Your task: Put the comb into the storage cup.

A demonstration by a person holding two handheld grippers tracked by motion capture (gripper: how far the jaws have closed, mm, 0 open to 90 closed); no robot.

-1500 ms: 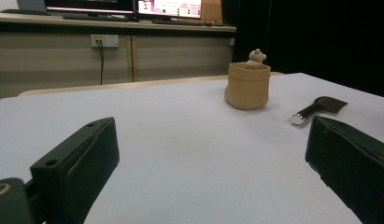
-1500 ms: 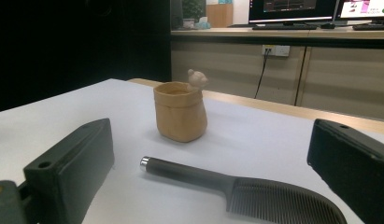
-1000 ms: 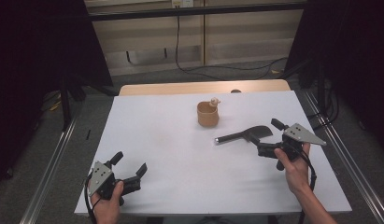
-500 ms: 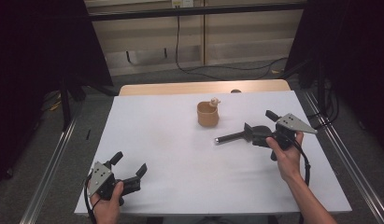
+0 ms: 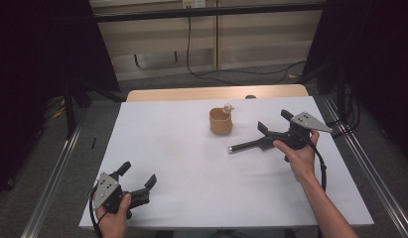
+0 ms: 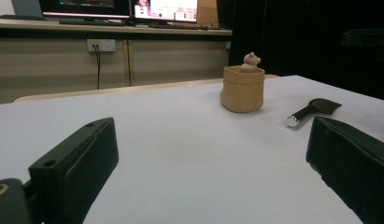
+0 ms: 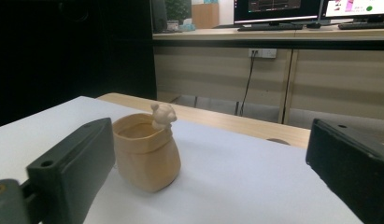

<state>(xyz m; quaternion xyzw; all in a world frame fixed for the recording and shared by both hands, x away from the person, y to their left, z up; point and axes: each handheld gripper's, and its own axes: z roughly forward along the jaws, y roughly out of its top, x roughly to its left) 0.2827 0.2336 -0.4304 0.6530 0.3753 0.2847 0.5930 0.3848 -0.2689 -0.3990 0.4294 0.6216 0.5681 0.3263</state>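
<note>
Where the high view hides it, tan cup (image 7: 145, 154) hollow beyond right tool (image 7: 208, 177).

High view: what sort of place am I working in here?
Most likely a lab or office set up for recording. A white table stands between black curtains, monitors sit on a bench by the wall, and a cable hangs from a wall socket.

The high view looks forward and down over the whole white surface (image 5: 191, 163). The left gripper view sits low at the near edge, facing across it. The right gripper view sits close to the small tan pouch-shaped cup (image 7: 145, 156), which all three share.
</note>
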